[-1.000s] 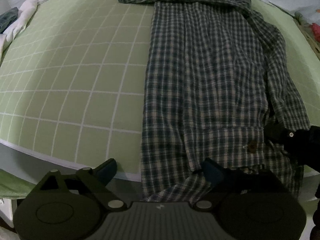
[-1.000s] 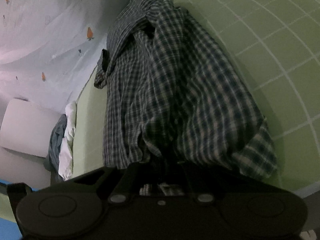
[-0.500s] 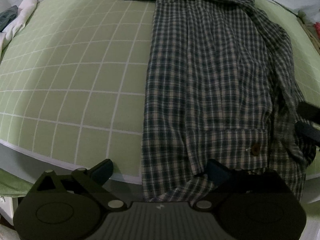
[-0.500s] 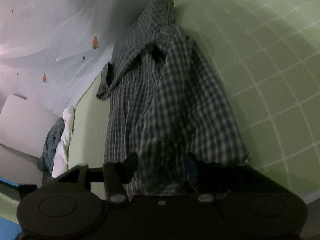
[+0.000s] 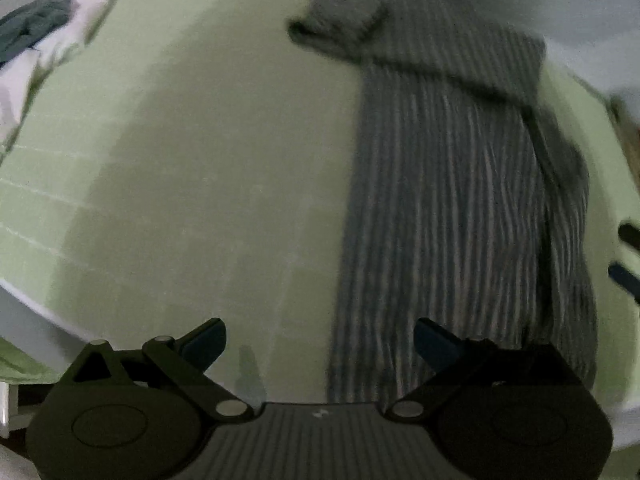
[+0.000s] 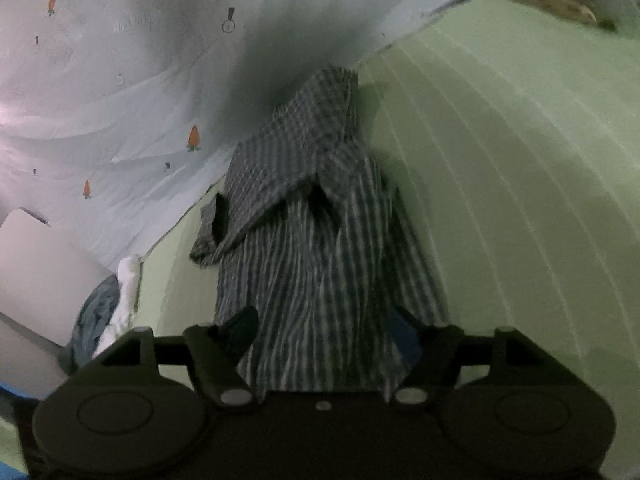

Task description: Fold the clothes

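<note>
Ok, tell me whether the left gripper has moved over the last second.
Yes. The left gripper has shifted left: the plaid shirt now sits further right in its view, with more bare green mat ahead of it.

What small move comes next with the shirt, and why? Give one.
Probably shut both grippers on the near hem, then lift it toward the collar. The shirt lies lengthwise on the green mat, sides already folded in. The left gripper and right gripper both stand open at that hem, holding nothing.

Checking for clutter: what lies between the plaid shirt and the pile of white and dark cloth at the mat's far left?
Only bare green mat, clearest in the left wrist view.
</note>
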Demonstrator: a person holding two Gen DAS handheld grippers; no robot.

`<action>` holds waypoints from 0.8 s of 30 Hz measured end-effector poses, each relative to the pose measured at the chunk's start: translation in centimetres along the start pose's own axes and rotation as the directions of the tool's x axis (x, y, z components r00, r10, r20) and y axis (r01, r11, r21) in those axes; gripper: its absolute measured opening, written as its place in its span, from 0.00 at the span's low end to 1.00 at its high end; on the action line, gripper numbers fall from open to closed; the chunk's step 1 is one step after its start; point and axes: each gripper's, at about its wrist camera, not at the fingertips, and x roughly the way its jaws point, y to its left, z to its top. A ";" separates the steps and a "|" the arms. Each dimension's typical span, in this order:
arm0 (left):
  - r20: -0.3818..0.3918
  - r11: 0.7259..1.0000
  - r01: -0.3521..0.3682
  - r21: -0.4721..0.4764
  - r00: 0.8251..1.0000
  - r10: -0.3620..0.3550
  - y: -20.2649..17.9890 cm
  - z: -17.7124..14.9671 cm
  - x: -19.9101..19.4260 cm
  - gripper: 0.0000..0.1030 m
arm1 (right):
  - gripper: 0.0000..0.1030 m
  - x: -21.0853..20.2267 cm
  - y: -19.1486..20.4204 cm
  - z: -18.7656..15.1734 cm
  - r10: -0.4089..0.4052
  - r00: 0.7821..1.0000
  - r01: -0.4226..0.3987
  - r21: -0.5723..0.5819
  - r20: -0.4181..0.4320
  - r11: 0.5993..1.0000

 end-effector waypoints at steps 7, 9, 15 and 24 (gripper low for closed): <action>0.068 0.999 0.003 -0.045 0.998 0.000 1.8 8.0 2.1 0.96 | 0.71 4.2 2.2 5.8 -0.084 0.993 0.095 -0.134 0.087 0.986; 0.085 0.999 0.017 -0.046 0.996 -0.013 2.4 11.1 3.3 0.96 | 0.71 6.3 3.2 8.2 -0.118 0.986 0.137 -0.183 0.115 0.973; 0.134 0.999 0.054 0.000 0.989 -0.054 3.2 20.0 7.5 0.96 | 0.71 14.0 4.7 15.4 -0.199 0.970 0.227 -0.222 0.143 0.948; 0.195 0.991 0.091 0.096 0.975 -0.109 1.1 27.9 13.4 0.76 | 0.29 22.8 3.9 20.0 -0.250 0.965 0.263 -0.240 0.083 0.934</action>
